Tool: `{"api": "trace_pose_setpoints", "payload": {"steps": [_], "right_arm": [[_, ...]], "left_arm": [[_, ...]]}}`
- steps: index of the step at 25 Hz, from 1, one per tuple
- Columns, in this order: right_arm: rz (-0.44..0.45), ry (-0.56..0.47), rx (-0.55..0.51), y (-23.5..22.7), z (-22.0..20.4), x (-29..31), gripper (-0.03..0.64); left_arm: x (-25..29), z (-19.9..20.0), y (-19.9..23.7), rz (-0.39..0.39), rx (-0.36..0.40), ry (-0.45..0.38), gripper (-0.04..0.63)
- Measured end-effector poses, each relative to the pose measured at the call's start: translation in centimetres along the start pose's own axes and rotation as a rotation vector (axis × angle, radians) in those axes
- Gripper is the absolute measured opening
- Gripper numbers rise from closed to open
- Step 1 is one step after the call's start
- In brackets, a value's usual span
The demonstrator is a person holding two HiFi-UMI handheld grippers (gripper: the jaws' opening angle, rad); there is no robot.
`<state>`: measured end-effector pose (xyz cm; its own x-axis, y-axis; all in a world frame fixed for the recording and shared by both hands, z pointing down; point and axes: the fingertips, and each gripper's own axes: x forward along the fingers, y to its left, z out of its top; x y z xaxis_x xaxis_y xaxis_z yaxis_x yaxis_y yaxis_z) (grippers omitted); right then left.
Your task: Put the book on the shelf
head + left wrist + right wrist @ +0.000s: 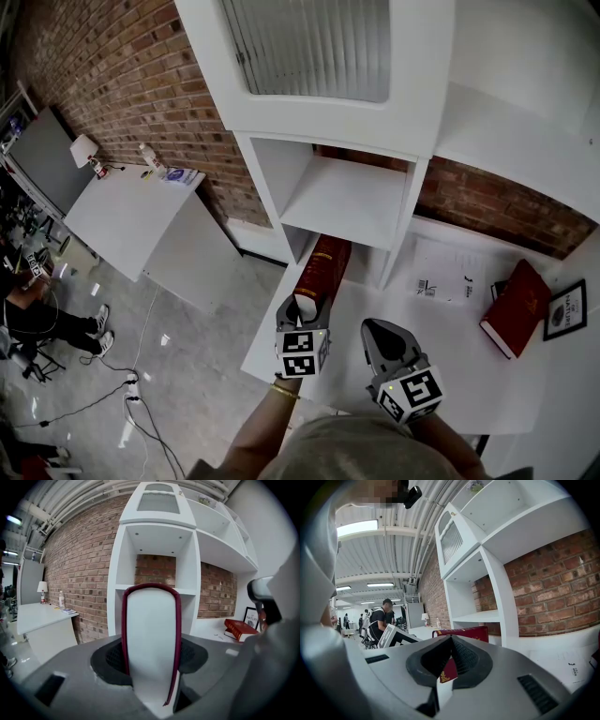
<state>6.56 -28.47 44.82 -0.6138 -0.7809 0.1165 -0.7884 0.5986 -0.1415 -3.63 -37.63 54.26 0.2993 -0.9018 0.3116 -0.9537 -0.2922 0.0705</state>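
A dark red book (pixel 323 267) stands on its edge on the white desk (pixel 450 356). Its far end points into the low opening under the shelf board (pixel 347 202) of the white shelf unit. My left gripper (pixel 305 307) is shut on the book's near end. In the left gripper view the book's white page edge (pixel 151 630) fills the space between the jaws of the left gripper (pixel 151 656). My right gripper (pixel 373 328) hovers just right of the book, jaws together and holding nothing. From the right gripper (pixel 451 640) the book's cover (pixel 464 633) shows beyond the tips.
A second red book (pixel 516 307) lies flat at the desk's right, next to a framed picture (pixel 565 309). A printed sheet (pixel 448 277) lies by the brick wall. A low white table (pixel 122 220) stands to the left. People (pixel 377 620) stand far off.
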Motion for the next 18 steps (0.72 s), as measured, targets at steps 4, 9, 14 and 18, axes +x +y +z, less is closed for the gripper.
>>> {"api": "trace_pose_setpoints", "payload": {"steps": [4,9,14,18], "right_arm": [[-0.002,-0.003,0.005,-0.3,0.1,0.1,0.006],[-0.009,-0.007,0.016,-0.7,-0.1,0.0,0.006],[-0.008,-0.004,0.016,-0.9,0.0,0.1,0.006],[-0.007,0.003,0.014,-1.0,0.0,0.1,0.006]], "left_arm": [[0.7,0.1,0.0,-0.002,0.006,0.002,0.239],[1.6,0.1,-0.1,-0.002,0.007,0.011,0.239],[2.7,0.1,-0.2,-0.003,0.005,0.021,0.239],[3.7,0.0,-0.2,-0.005,-0.003,0.032,0.239]]}}
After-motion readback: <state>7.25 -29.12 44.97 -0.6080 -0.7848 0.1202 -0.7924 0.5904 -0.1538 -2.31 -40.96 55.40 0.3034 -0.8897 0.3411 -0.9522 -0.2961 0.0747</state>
